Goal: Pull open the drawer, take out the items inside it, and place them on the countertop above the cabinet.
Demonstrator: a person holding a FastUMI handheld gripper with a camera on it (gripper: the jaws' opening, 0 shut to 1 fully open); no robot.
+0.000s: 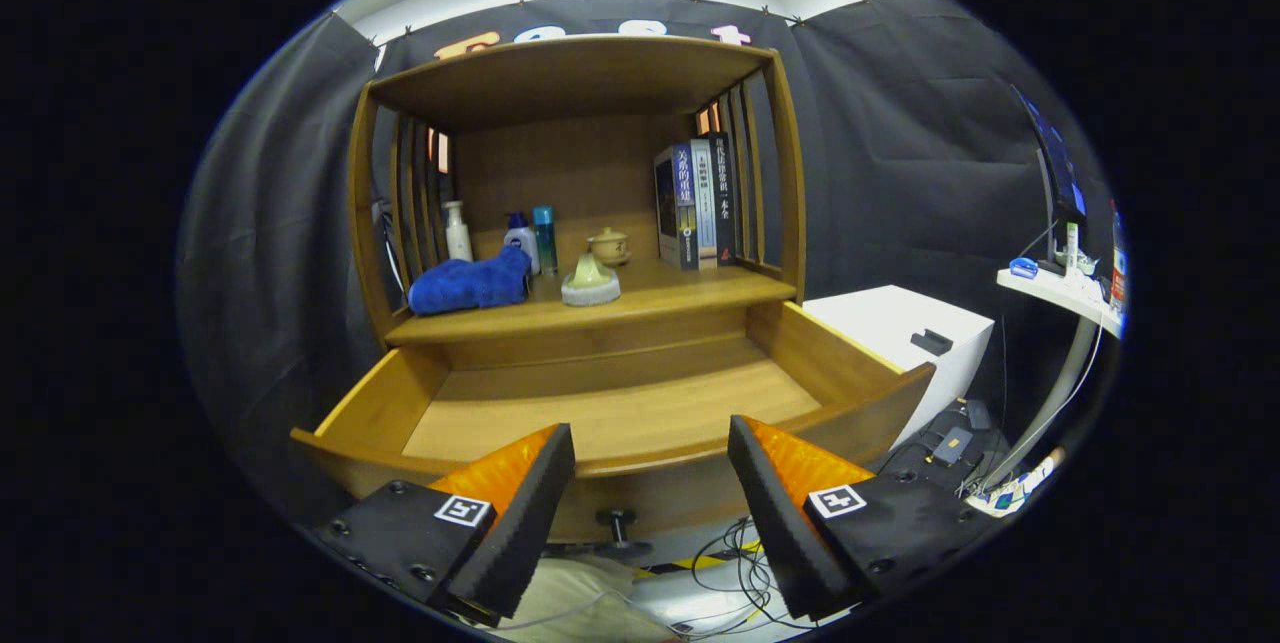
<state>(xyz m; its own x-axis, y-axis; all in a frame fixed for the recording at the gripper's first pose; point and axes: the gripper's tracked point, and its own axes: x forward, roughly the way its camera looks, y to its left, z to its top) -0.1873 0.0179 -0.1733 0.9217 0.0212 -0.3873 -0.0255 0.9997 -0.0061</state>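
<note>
The wooden drawer (860,393) stands pulled out wide, and its bare floor holds nothing that I can see. Its knob (617,521) pokes out of the front panel just below the gap between my fingers. My gripper (650,468) hangs open in front of the drawer's front rim, nothing between the fingers. On the countertop (690,298) above lie a folded blue cloth (470,283) and a pale green lid-like piece (590,281). Behind them stand a white bottle (457,230), a white pump bottle (521,241), a teal bottle (545,237) and a small lidded cup (608,245).
Several books (695,205) stand upright at the countertop's right end, under the hutch's wooden top. A white box (900,328) sits right of the drawer. Cables (735,563) lie on the floor below. A white side table (1065,298) with a monitor stands far right.
</note>
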